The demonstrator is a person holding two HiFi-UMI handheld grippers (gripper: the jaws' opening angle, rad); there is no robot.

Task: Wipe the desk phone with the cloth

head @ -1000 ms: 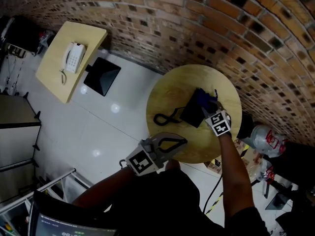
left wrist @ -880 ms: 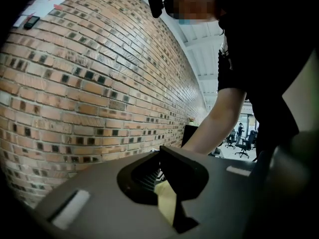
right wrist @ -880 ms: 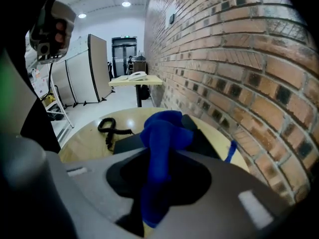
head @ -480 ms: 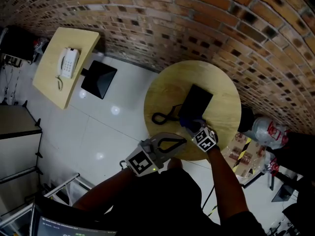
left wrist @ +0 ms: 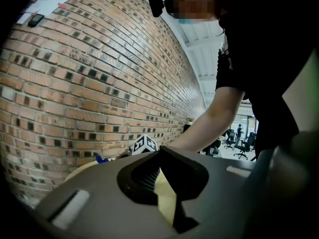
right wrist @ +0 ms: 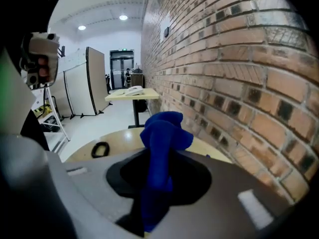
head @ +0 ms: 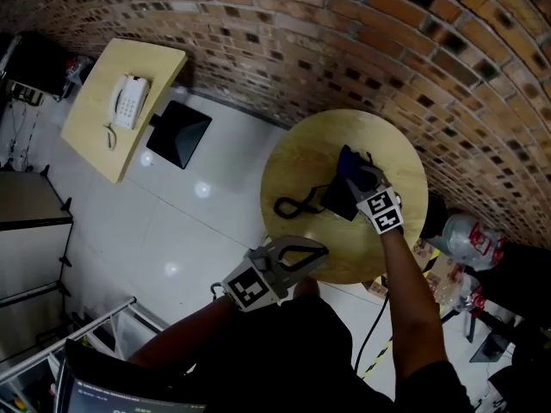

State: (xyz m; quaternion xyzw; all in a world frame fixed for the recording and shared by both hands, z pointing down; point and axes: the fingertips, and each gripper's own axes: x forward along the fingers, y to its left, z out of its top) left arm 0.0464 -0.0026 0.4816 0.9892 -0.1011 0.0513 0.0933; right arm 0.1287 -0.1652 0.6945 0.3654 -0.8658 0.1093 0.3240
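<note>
Now we wipe the black desk phone, right gripper fingers clamped on the crumpled blue cloth, left gripper fingers together; next, probably sweeping its uncovered face.

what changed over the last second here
The right tongs, shut on the blue cloth, swept down the black desk phone towards the person, then back up to its far end. Nothing was let go. The left tongs stayed shut by the round table's near edge; the cord didn't move.
</note>
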